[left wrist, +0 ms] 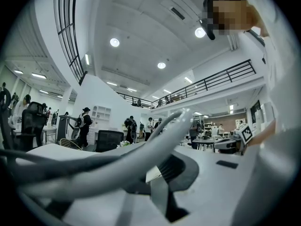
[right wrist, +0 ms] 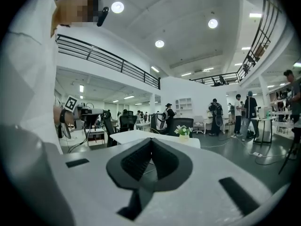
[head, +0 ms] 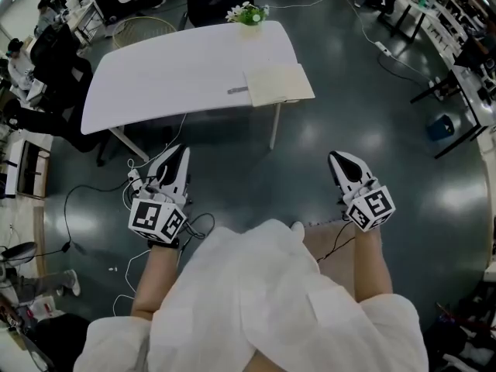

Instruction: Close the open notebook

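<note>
While the notebook (head: 280,84) lies flat, pale pages up, at a corner of the white table (head: 155,84), it sits well ahead of both our grippers, across a stretch of floor (head: 310,142). From the right gripper (head: 335,159) it is forward and a little to the left. From the left gripper (head: 183,153) it is forward and farther off to the right, so we judge the right hand the nearer one. Its long axis runs crosswise to the way both grippers point, with one long edge facing us at the table's near edge. We cannot make out the spine from here, nor which half would fold over. The right gripper's jaws are pressed together with nothing between them. The left one's also look closed and empty, though cables (left wrist: 117,166) cross its view. Beside the notebook, toward the left gripper's side, lies a small grey object (head: 238,90), and a flower pot (head: 249,14) stands at the table's far edge.
</note>
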A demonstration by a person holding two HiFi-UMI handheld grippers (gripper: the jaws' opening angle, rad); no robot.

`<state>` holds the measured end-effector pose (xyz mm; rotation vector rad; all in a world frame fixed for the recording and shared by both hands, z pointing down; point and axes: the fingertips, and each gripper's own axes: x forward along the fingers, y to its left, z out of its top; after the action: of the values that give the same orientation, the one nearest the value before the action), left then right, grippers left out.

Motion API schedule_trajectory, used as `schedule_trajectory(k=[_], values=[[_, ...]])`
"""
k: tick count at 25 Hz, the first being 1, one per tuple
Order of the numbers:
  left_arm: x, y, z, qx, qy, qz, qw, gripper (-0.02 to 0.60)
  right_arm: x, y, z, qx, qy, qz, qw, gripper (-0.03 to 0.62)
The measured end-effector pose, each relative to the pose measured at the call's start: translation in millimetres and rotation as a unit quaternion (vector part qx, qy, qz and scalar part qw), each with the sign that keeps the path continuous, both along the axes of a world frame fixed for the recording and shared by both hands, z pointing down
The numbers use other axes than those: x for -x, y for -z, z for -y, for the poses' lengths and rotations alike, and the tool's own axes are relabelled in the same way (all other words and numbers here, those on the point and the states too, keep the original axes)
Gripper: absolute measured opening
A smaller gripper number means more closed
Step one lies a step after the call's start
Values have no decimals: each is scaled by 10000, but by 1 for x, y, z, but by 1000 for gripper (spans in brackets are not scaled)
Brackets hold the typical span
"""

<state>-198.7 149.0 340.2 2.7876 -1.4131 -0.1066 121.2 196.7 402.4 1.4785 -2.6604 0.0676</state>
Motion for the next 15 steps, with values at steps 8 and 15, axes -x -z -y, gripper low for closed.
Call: schedule_trajectory(k=[8,15], values=[[-8,-4,7,42,-96,25,9999,15,-32,5,-13,-21,-333,-212,9992,5],[-28,-13,20,138,-198,24,9997,15,-61,5,-10,53,-503,-240,9984,5]])
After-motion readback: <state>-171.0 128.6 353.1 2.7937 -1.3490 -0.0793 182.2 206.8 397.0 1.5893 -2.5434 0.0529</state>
